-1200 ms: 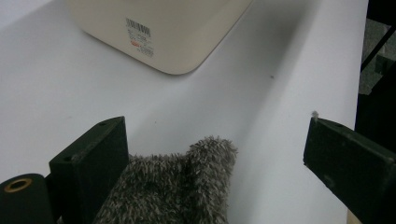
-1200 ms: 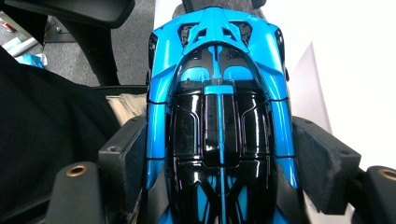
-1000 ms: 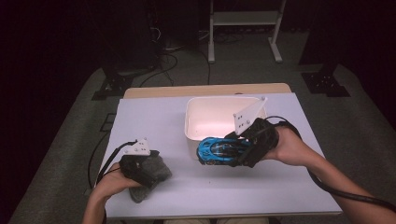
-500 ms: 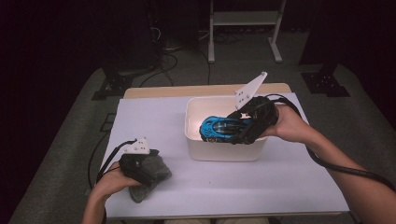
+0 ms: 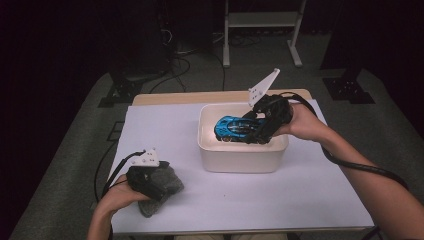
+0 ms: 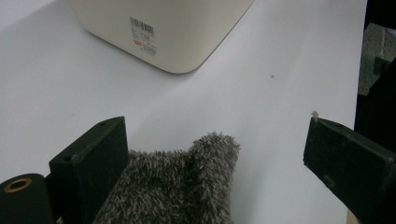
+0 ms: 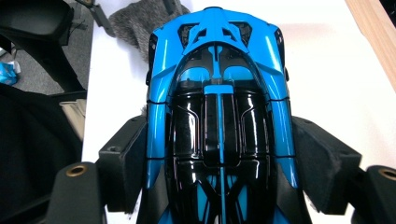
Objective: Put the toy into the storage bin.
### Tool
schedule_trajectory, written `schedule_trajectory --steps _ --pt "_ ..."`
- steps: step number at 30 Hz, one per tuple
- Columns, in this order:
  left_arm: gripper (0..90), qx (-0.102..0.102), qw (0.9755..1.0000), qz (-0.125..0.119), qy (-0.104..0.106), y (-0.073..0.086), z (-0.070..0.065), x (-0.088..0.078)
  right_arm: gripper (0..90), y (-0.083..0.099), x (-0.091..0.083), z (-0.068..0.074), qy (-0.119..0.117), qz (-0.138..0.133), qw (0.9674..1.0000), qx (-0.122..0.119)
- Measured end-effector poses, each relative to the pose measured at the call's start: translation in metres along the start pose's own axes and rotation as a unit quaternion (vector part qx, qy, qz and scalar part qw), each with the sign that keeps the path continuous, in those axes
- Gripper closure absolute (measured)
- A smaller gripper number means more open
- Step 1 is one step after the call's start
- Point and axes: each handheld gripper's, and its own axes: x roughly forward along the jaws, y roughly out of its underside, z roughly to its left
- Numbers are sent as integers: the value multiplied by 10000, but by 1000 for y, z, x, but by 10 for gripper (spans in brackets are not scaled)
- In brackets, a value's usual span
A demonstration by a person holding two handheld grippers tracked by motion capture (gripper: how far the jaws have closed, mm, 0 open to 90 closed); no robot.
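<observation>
The table (image 5: 165, 130) carries a white bin (image 5: 242, 159) near its far right corner. The right gripper (image 5: 256, 127) is clamped across the flanks of a blue toy car (image 5: 234, 127), suspended over the bin opening. Handling judgement: the car is a rigid, light, glossy shell, likely slippery; grip mid-body across the sides, as shown. It is bright blue with a black canopy. At the near left corner, the left gripper (image 6: 215, 158) stands released over a grey fuzzy cloth (image 6: 182, 186).
</observation>
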Motion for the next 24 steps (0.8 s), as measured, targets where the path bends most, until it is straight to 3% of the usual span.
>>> schedule_trajectory --steps 10,24 --pt "63 -21 10000 28 -12 2 -1 -1 251 8 5 -20 -2 13 9999 141" --pt "63 -66 10000 8 -4 5 0 -2 251 16 27 -47 -32 158 9993 327"
